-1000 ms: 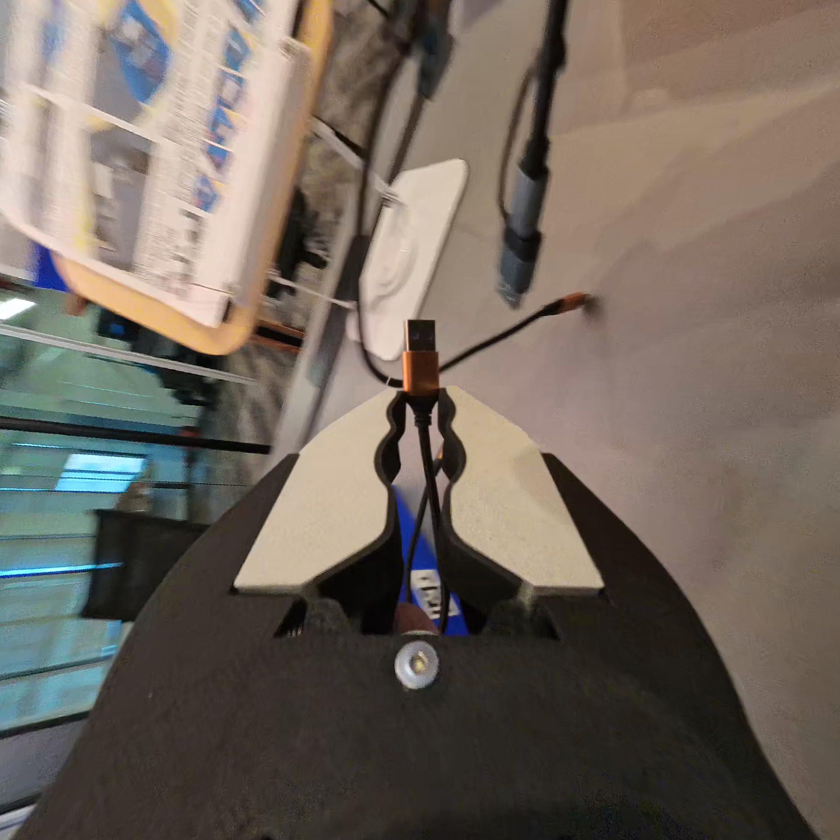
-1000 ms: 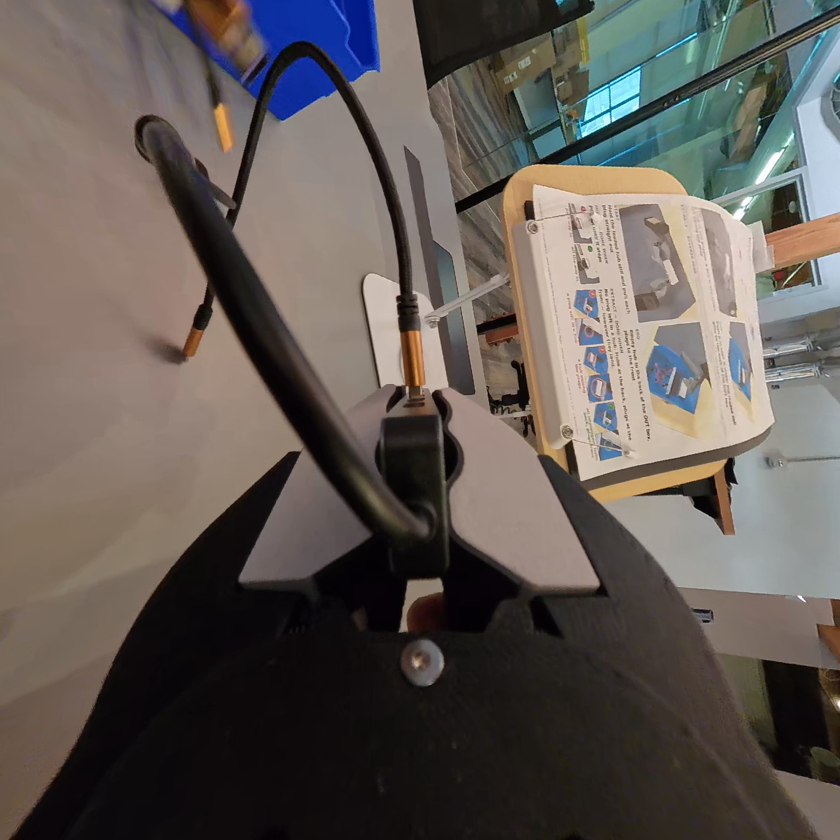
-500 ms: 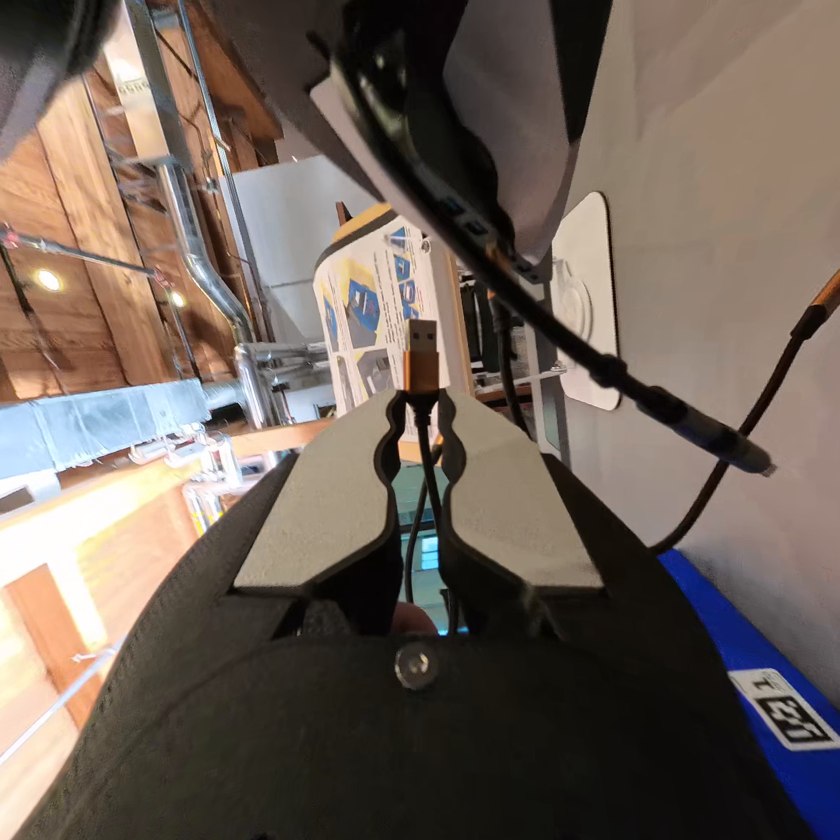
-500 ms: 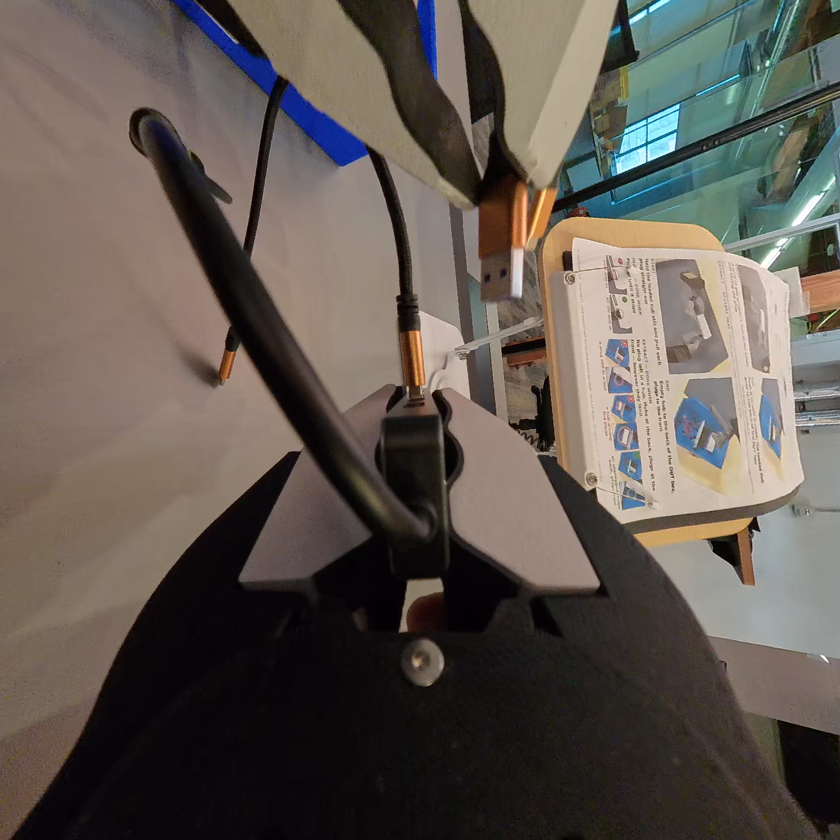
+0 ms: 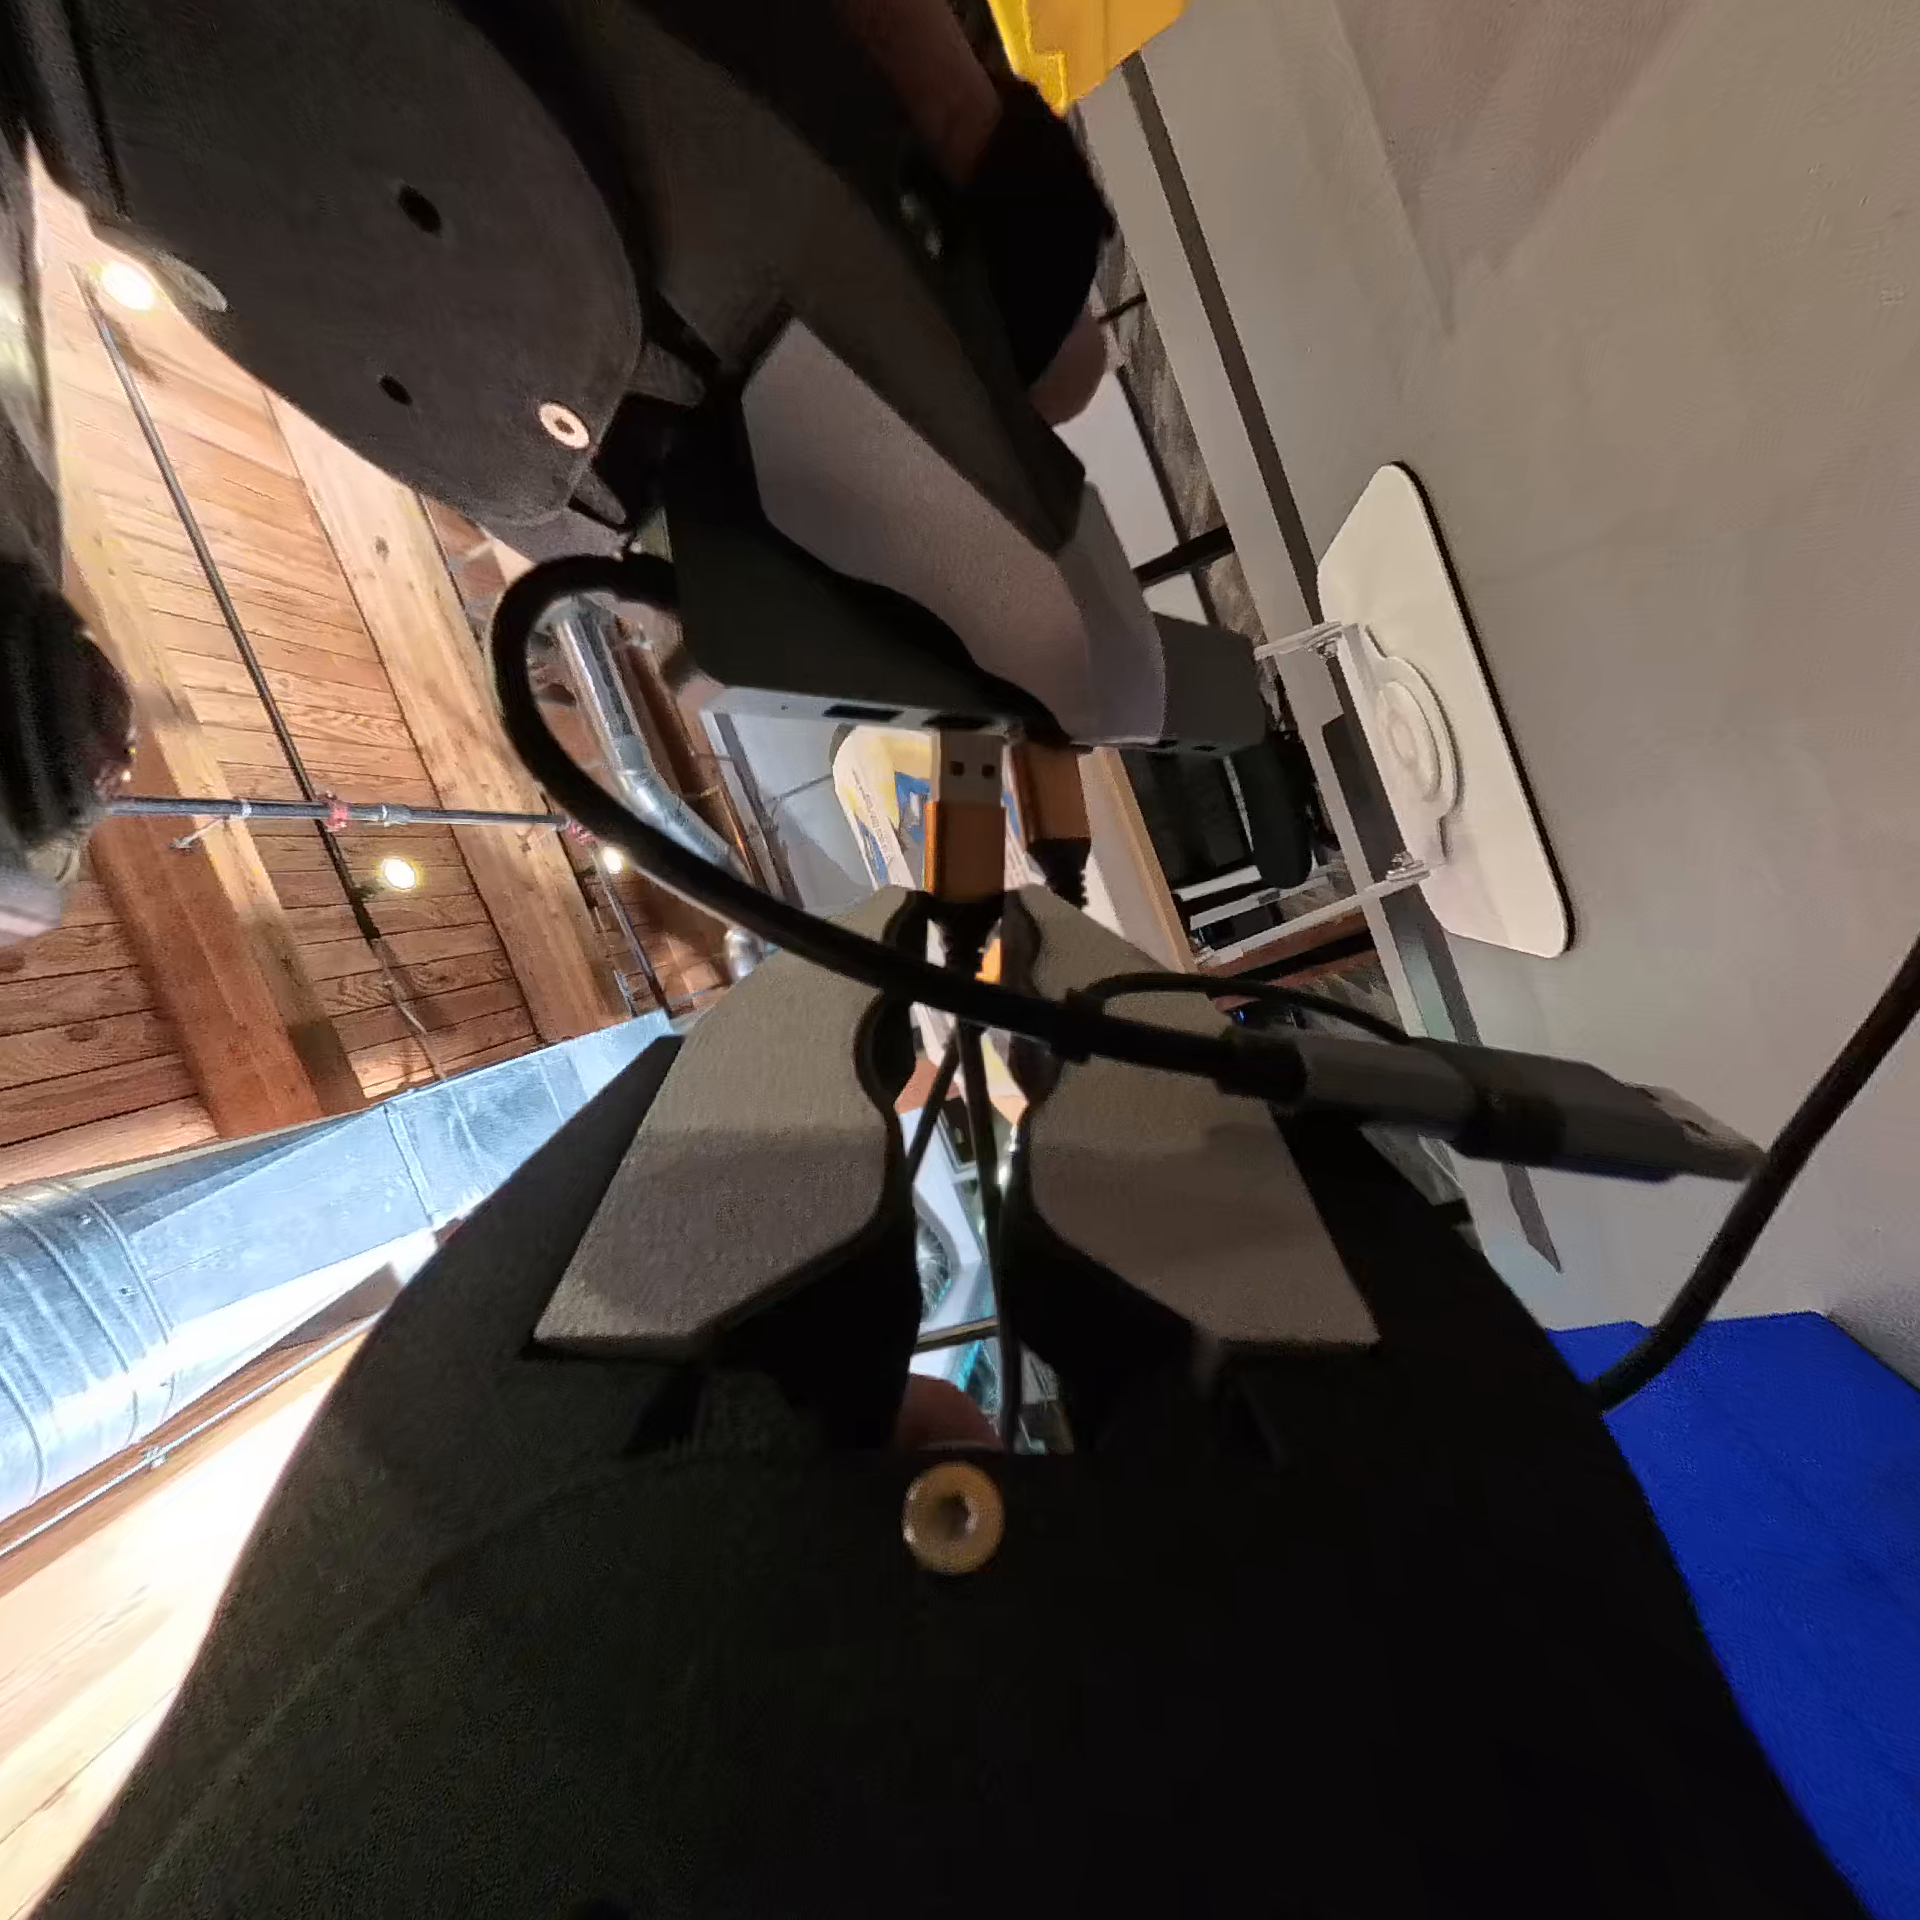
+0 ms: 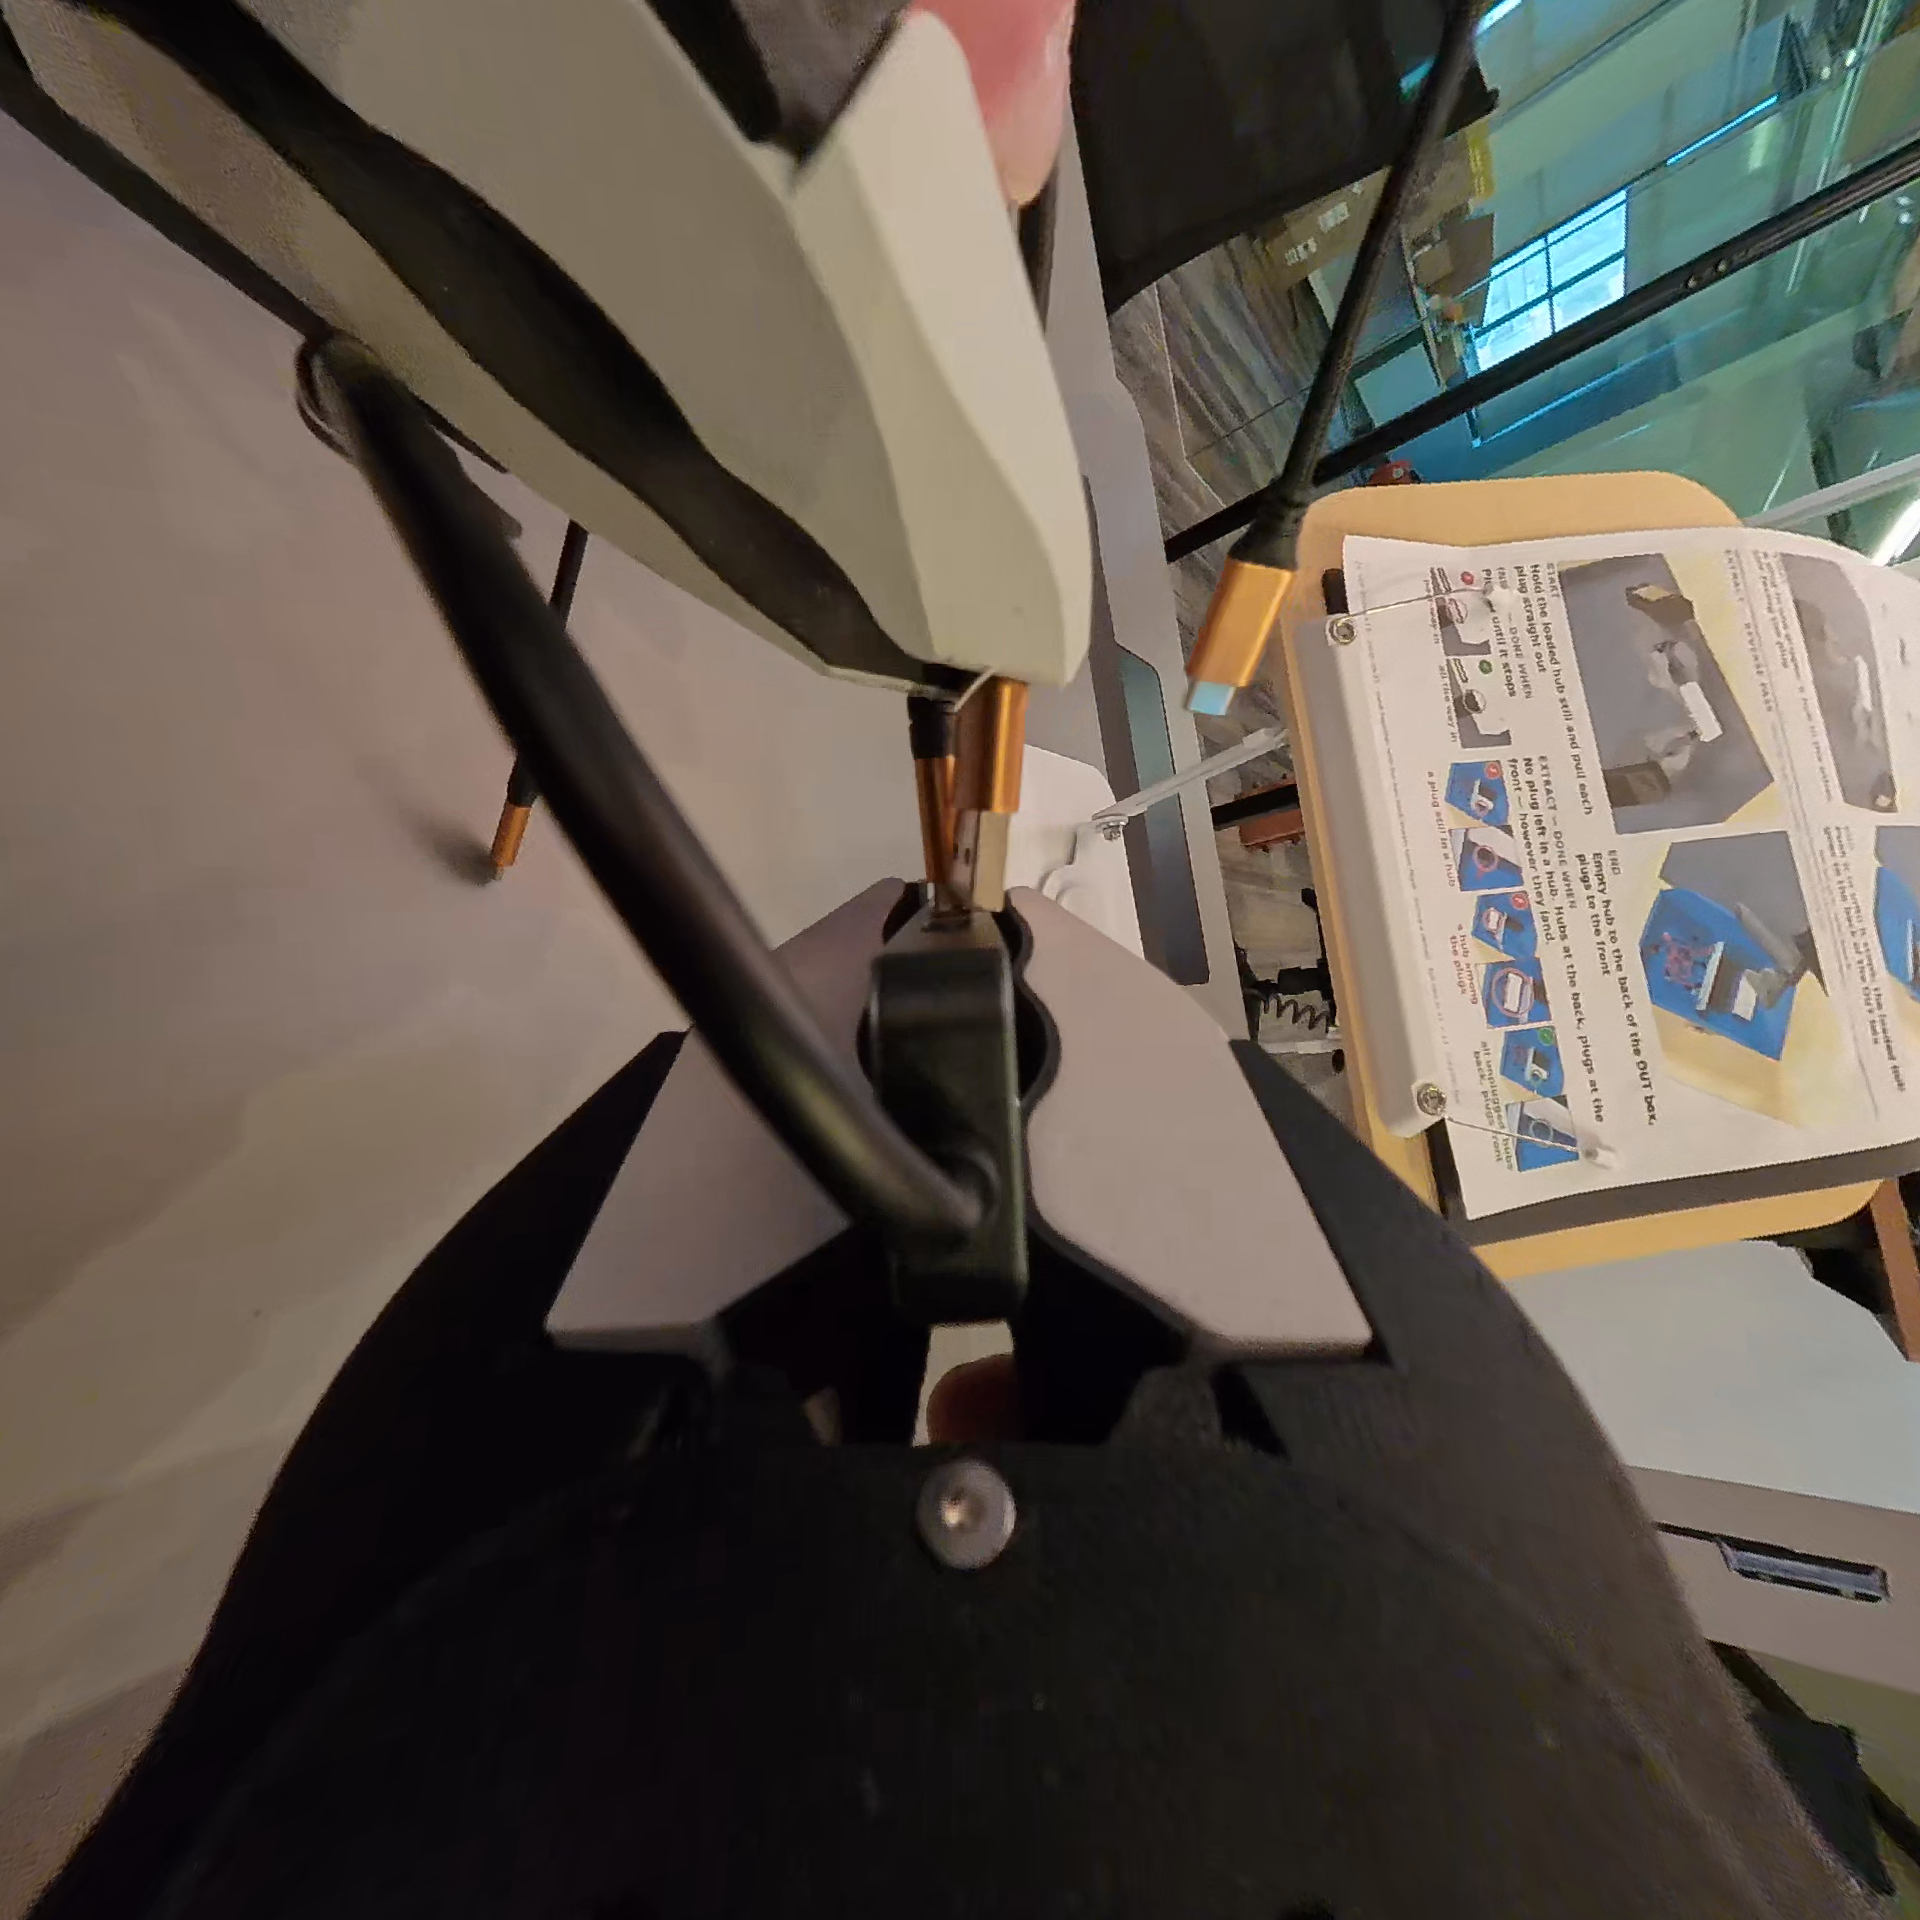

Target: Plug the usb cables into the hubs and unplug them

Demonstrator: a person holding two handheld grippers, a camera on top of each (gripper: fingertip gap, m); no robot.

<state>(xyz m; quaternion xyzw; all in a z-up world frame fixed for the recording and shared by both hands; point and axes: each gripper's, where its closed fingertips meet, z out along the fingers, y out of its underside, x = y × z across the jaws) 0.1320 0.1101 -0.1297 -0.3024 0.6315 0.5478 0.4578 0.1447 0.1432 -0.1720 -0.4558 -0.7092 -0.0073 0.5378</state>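
Note:
My left gripper (image 5: pixel 961 904) is shut on an orange USB plug (image 5: pixel 966 831). The plug's metal tip sits at the mouth of a port on the dark hub (image 5: pixel 831 644), with most of the metal shell still showing. My right gripper (image 6: pixel 951 899) is shut on the hub (image 6: pixel 945 1091) and holds it in the air. A second orange plug (image 5: pixel 1049 800) sits in the neighbouring port. In the right wrist view the held plug (image 6: pixel 992 758) meets the hub's top edge under the left gripper's pale fingers (image 6: pixel 831 364). The hub's own thick black cable (image 5: pixel 644 831) loops across the view.
A loose orange plug (image 6: pixel 1242 634) hangs from a black cable in the air. Another orange cable end (image 6: pixel 511 831) lies on the grey table (image 5: pixel 1662 416). A blue bin (image 5: pixel 1766 1507) is nearby. A white pad (image 5: pixel 1444 707) and an instruction sheet on a board (image 6: pixel 1662 883) stand at the table's far edge. Some 6 cm of space lies between my two pairs of fingers.
The two grippers have come together: the left one carried its orange plug up to the hub held by the right one, and the tip now meets a port.

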